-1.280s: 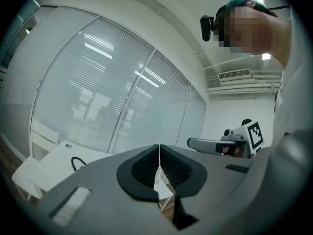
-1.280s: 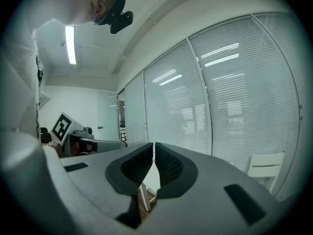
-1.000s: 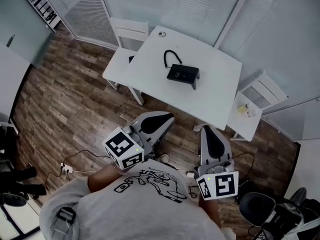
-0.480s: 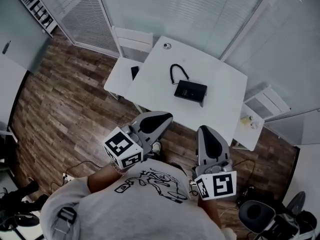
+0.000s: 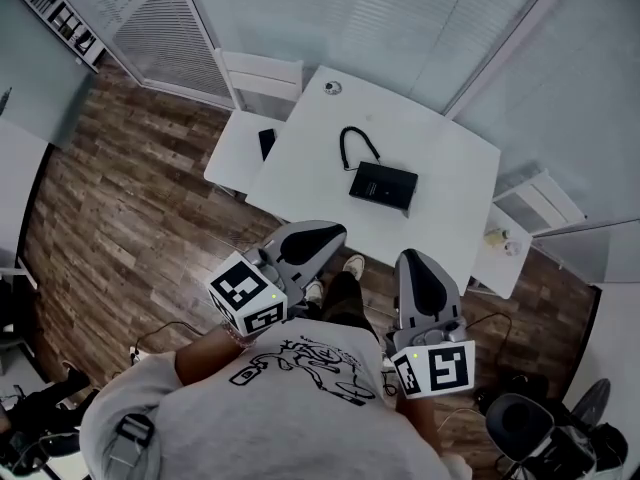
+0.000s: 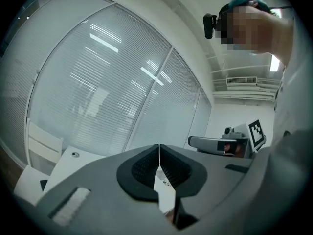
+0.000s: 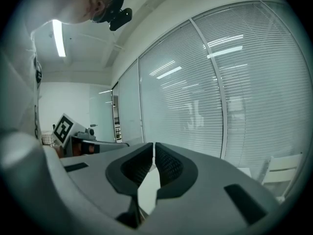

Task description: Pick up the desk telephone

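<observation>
Presently, the desk telephone (image 5: 383,185) is seen lying on the white surface (image 5: 455,158), well apart from the left gripper (image 5: 330,236) and right gripper (image 5: 413,260), whose fingers are pressed together and should be spread before contact.

Dim, bluish fisheye views, ceiling strip-light (image 7: 57,38) glare, dark vignetted corners, perhaps slight blur.

Wood floor (image 5: 140,208) lay open to the left of the counter (image 5: 450,183). Nothing stood between the counter's near edge and the left tool (image 5: 335,233) or the right tool (image 5: 410,257). Around the desk telephone (image 5: 383,184) the top was bare, apart from the looped cord (image 5: 352,144) behind it and a small round thing (image 5: 333,88) at the far corner. A white chair (image 5: 238,150) crowded the left side and another (image 5: 540,200) crowded the right.
</observation>
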Action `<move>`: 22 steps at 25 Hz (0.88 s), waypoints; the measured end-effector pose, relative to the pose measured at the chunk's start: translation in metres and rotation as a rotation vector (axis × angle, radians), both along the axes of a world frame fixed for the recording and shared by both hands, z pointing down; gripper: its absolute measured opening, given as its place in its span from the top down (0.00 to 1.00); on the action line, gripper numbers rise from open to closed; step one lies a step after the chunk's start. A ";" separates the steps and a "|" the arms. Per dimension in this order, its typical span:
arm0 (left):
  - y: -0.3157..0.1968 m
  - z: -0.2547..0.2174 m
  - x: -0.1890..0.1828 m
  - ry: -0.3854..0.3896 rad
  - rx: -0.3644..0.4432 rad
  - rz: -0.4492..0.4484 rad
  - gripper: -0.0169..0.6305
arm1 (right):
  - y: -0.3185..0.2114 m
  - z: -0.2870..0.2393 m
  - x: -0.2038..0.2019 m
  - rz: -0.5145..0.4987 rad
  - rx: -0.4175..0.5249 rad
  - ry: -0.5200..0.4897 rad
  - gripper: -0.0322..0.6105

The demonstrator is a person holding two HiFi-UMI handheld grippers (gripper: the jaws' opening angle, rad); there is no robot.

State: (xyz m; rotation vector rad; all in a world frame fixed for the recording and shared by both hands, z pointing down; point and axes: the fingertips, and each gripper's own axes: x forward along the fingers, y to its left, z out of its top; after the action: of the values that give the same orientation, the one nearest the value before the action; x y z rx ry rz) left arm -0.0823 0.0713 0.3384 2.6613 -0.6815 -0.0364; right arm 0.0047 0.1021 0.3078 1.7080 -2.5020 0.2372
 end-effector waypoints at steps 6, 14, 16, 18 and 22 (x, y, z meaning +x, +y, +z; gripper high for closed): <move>-0.036 -0.001 0.023 -0.007 0.012 0.001 0.96 | -0.034 -0.001 0.026 0.011 0.015 -0.001 0.93; -0.083 -0.005 0.085 -0.009 0.035 0.030 0.96 | -0.078 -0.002 0.087 0.041 0.035 -0.001 0.93; -0.092 -0.006 0.100 -0.012 0.036 0.032 0.96 | -0.087 -0.003 0.102 0.043 0.039 -0.004 0.93; -0.101 -0.007 0.115 -0.015 0.039 0.034 0.96 | -0.095 -0.005 0.117 0.044 0.043 -0.007 0.93; -0.113 -0.008 0.143 -0.024 0.042 0.039 0.96 | -0.107 -0.006 0.145 0.044 0.049 -0.011 0.93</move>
State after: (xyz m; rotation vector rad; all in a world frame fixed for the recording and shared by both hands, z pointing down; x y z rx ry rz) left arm 0.0609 -0.0413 0.3299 2.7187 -0.6434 -0.0085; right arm 0.1500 -0.0051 0.3020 1.7866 -2.5000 0.1915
